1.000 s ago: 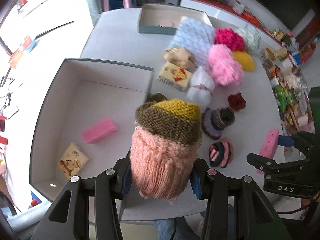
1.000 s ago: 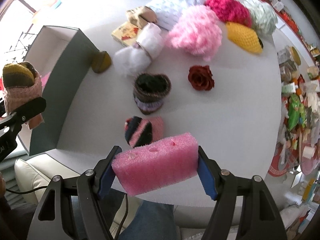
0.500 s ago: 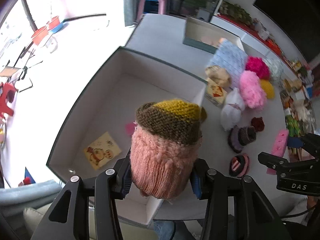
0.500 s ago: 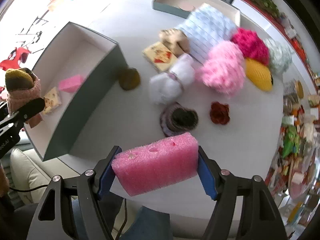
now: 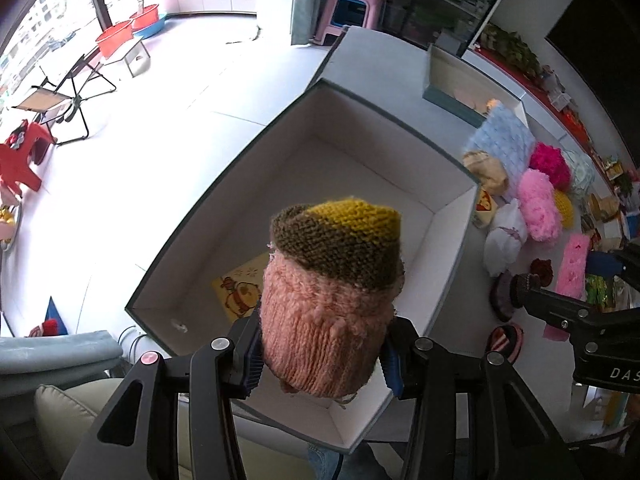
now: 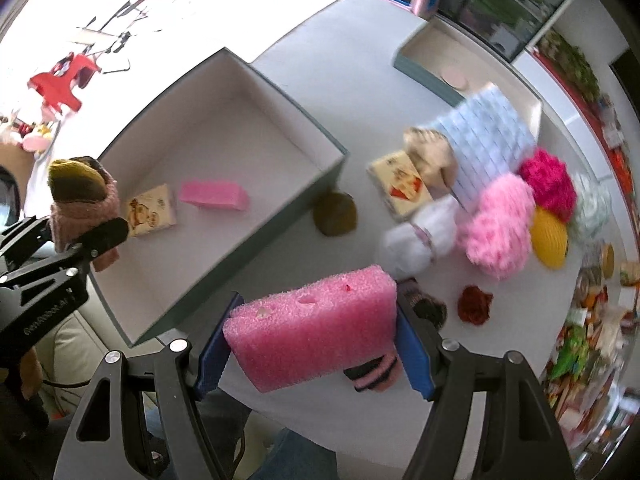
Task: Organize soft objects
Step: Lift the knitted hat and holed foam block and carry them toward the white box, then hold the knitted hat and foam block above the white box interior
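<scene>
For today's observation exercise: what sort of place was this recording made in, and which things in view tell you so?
Probably a lived-in home room, not a lab. A folding chair and red basins stand on the bright floor by the windows, a plastic stool sits beyond the white table, and cluttered shelves line the wall.

We see a sponge [image 6: 213, 195] and a card pack [image 6: 152, 211] side by side in the box [image 6: 296, 204]. Right of it on the table [image 6: 344, 92] lies a yarn pile [image 6: 500, 228].

A home living space — sofa [image 5: 60, 404], plastic stools [image 5: 354, 10], folding chair [image 5: 60, 92], washbasins [image 5: 148, 20].
</scene>
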The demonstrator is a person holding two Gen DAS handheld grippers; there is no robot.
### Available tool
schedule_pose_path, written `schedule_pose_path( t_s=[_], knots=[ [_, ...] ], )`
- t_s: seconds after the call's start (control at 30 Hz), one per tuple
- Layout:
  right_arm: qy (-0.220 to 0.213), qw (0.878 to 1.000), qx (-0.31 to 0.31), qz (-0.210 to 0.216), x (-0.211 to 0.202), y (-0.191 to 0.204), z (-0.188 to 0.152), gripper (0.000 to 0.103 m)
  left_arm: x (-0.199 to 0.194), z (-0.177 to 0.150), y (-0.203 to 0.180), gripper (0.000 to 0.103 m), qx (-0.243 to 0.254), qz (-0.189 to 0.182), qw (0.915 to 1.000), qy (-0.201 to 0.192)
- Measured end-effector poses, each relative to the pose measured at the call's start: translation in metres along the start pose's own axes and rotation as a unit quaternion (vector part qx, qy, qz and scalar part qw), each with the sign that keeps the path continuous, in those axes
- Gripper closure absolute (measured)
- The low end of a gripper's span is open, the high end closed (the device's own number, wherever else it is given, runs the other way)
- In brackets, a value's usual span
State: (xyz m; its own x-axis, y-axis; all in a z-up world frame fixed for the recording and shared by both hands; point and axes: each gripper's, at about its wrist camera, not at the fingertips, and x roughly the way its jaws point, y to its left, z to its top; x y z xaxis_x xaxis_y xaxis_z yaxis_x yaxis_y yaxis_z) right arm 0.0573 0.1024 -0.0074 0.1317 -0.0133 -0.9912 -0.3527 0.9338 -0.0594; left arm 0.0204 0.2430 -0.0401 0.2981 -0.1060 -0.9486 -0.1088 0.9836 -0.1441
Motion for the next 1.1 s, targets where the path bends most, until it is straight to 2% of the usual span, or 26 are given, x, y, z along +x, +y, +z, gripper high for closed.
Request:
schedule_pose_path(
  t_s=[0.57,1.1],
  knots=[
    [-0.007,0.999,-0.047,0.009,0.005,0.045,0.042,0.027,0.018,0.004,0.024,0.055,-0.017,0.007,0.9997,0.016],
    [0.021,0.999,-0.009,0.039,0.033,0.049,0.067,0.027,0.043,0.013,0.041,0.055,-0.044,0.028,0.9978,0.04]
  ],
)
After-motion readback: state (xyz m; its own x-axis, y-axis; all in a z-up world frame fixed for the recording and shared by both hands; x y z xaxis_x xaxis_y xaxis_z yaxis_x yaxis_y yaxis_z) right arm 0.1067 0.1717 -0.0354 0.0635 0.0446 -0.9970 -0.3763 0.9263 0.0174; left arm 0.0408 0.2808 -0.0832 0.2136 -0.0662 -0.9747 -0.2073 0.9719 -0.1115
